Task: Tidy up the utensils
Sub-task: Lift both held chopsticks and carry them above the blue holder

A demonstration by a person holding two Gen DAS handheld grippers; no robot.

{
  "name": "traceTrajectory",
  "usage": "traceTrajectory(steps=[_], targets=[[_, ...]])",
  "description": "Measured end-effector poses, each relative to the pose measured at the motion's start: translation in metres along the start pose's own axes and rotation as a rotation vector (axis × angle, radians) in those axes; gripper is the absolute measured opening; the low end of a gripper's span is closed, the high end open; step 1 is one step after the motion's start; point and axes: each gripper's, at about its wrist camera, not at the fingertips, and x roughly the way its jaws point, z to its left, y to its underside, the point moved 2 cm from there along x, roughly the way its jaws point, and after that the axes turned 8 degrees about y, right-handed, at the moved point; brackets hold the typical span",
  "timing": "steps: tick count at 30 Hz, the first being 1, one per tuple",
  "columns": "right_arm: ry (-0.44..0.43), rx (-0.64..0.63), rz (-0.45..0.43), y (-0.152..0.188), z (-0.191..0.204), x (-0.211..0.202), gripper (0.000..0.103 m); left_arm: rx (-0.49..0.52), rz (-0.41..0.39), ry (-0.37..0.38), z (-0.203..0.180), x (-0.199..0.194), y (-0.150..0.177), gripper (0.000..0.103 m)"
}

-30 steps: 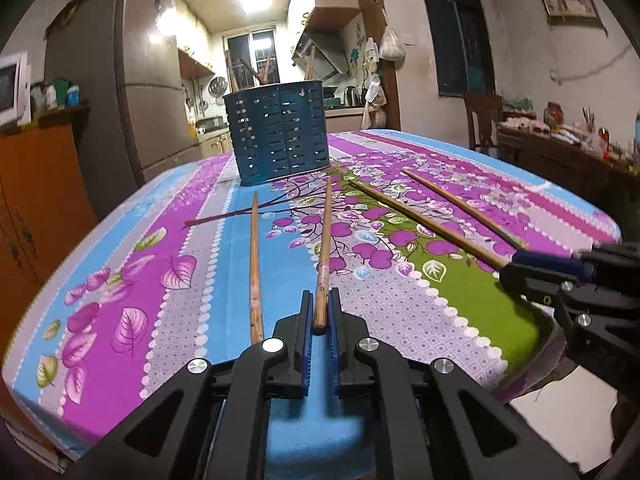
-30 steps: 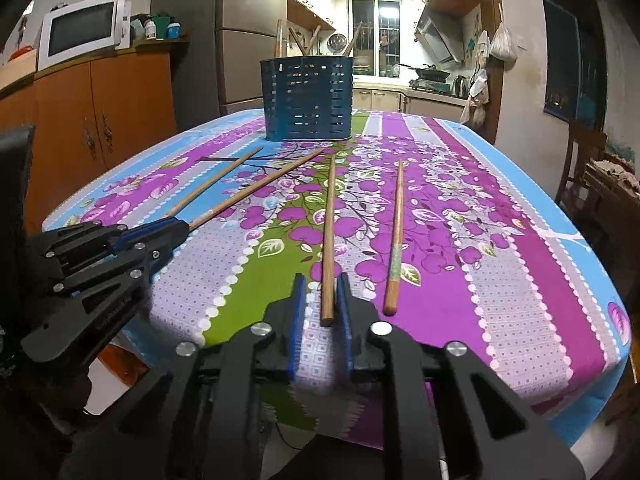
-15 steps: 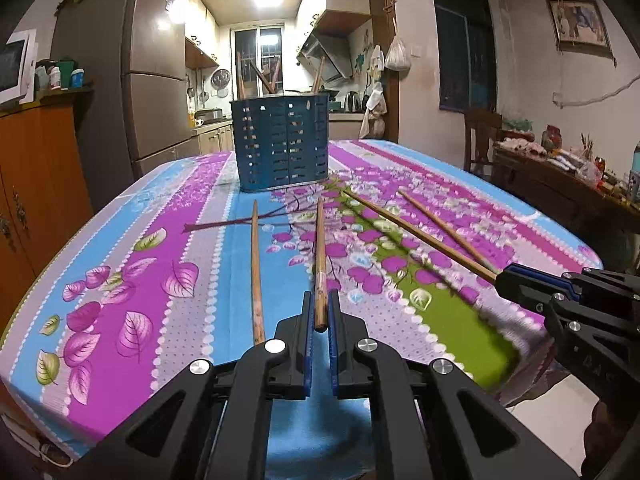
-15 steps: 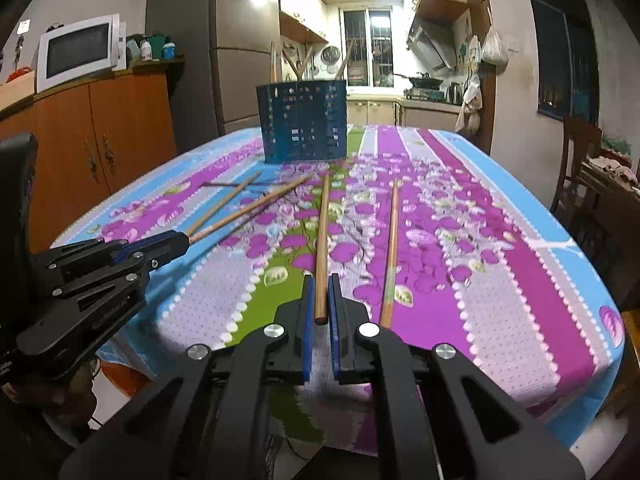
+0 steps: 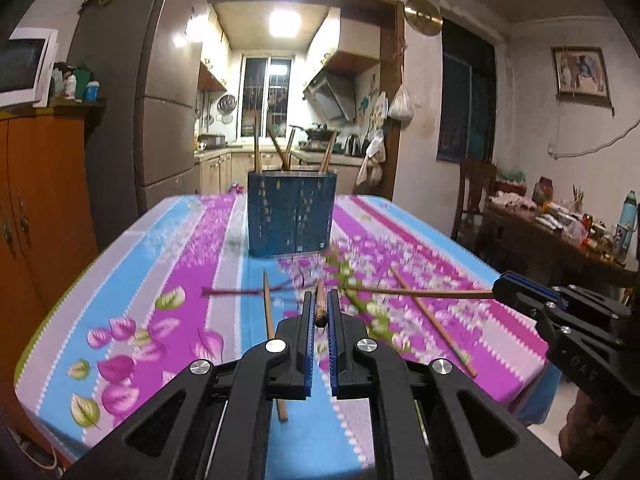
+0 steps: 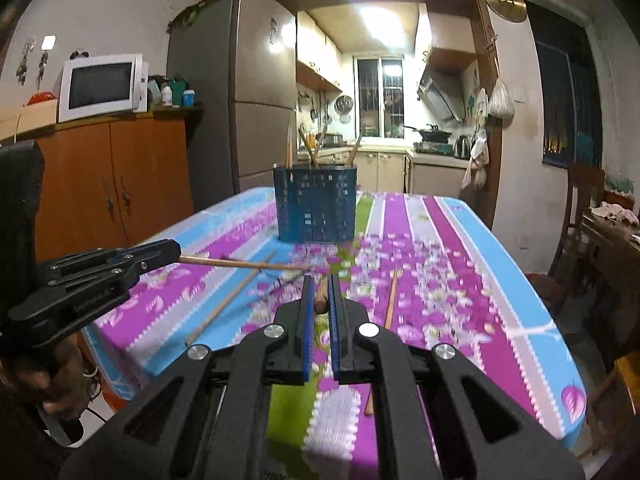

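Now, left wrist view:
Left tool point(image 5: 319, 316): its jaws are squeezed tight on the end of one chopstick point(image 5: 320, 306); the stick points straight out toward 12 o'clock.
Blue holder point(image 5: 291, 214): stands at 12 o'clock on the desk point(image 5: 132, 280), well apart from the tool, with a few sticks already poking out of its top.
Right tool point(image 5: 498, 286): sits at 3 o'clock, gripping its own long stick point(image 5: 416, 292) that lies sideways toward 9 o'clock.
Loose sticks: one point(image 5: 272, 344) rests on the cloth just at 10 o'clock of the jaws, another point(image 5: 430, 320) slants at 2 o'clock.

Right wrist view:
Right tool point(image 6: 319, 308): jaws pinched shut on a stick end point(image 6: 321, 298), long way aimed at 12 o'clock.
Blue holder point(image 6: 315, 208): dead ahead at 12 o'clock, well apart.
Left tool point(image 6: 176, 250): at 9 o'clock, its stick point(image 6: 240, 264) reaching across toward 3 o'clock.
Loose sticks: one point(image 6: 224, 304) at 10 o'clock, one point(image 6: 390, 300) at 1 o'clock, both flat on the desk point(image 6: 460, 280).

What matters next: I think both held sticks lie flat-ish, but the holder opens upward, so each must tip up on end. Both hands look about equally near.
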Motion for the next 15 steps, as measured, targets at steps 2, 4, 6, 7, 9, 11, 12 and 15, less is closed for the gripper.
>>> traceTrajectory(steps=[2,4,6,7,9,11,12,15], targets=[[-0.016,0.017,-0.013,-0.010,-0.003,0.001,0.005,-0.008,-0.013,0.011,0.001,-0.002,-0.010,0.007],[-0.028,0.037,-0.026,-0.022,-0.008,0.002,0.005,-0.019,-0.019,0.023,0.004,-0.002,-0.022,0.007],[-0.035,0.045,-0.034,-0.032,-0.011,0.003,0.005,-0.039,-0.021,0.038,0.009,-0.001,-0.035,0.007],[-0.040,0.049,-0.038,-0.040,-0.013,0.004,0.005,-0.048,-0.019,0.045,0.011,0.000,-0.041,0.007],[-0.057,0.058,-0.034,-0.054,-0.016,0.009,0.005,-0.064,-0.009,0.064,0.016,0.003,-0.055,0.007],[-0.067,0.061,-0.027,-0.065,-0.019,0.013,0.005,-0.065,-0.002,0.073,0.018,0.006,-0.065,0.007],[-0.070,0.059,-0.020,-0.074,-0.020,0.018,0.005,-0.056,0.002,0.072,0.018,0.008,-0.072,0.007],[-0.081,0.056,0.004,-0.091,-0.023,0.028,0.005,-0.026,0.017,0.067,0.017,0.015,-0.086,0.007]])
